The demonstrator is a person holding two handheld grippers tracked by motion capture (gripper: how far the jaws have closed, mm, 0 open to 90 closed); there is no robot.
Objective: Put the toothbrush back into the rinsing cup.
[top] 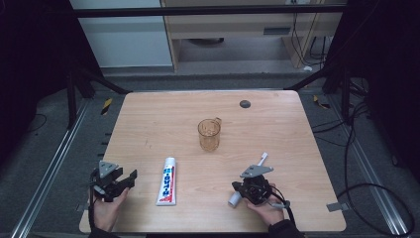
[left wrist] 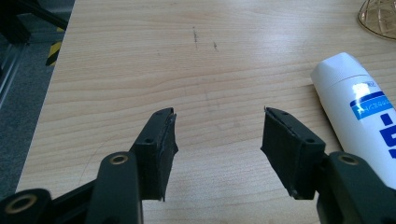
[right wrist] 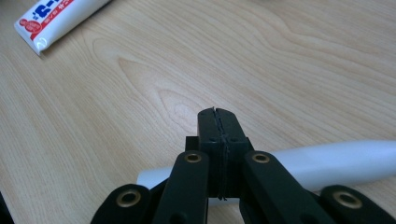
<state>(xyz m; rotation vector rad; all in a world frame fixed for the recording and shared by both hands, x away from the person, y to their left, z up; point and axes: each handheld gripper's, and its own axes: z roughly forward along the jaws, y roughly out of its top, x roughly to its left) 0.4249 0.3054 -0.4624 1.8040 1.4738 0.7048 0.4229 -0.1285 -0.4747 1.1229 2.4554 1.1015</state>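
Finding 1, tools. The right tongs point(top: 237, 189) are pressed together pad to pad with nothing between them. The right gripper view shows the closed tips point(right wrist: 217, 114) over bare wood. The white toothbrush point(right wrist: 336, 161) lies crosswise beneath the linkage, behind the tips, and is not pinched. The left tongs point(top: 128, 181) are spread wide and empty point(left wrist: 219, 126), low over the table point(top: 163, 124).

Finding 2, work items. In the high view the toothbrush point(top: 232, 199) runs under the right tongs, its thin end pointing beyond them toward the far side. The toothpaste tube point(top: 168, 181) lies flat between the two tools. It is just beside the left tongs' right-hand jaw point(left wrist: 359, 112) and well ahead of the right tongs point(right wrist: 56, 18).

Finding 3, step in hand. This is judged to be a pickup of the toothbrush by the right tongs, with no grip yet made.

Recommendations:
- Spread the jaws before lowering further, since closed tips can only push the handle.
- Draw the tips back so that they straddle the handle at its thick part.
- Square the jaws across the handle's length and close firmly, as the round body may roll away.
- Keep the left tongs clear of the tube until they are needed.

Finding 4, containers. One amber see-through cup point(top: 209, 134) stands upright well ahead of both tools, nearer the right tongs' line, with its handle on the far side. Nothing can be seen inside it and it appears empty. In the left gripper view its rim point(left wrist: 378, 18) sits beyond the tube's cap.
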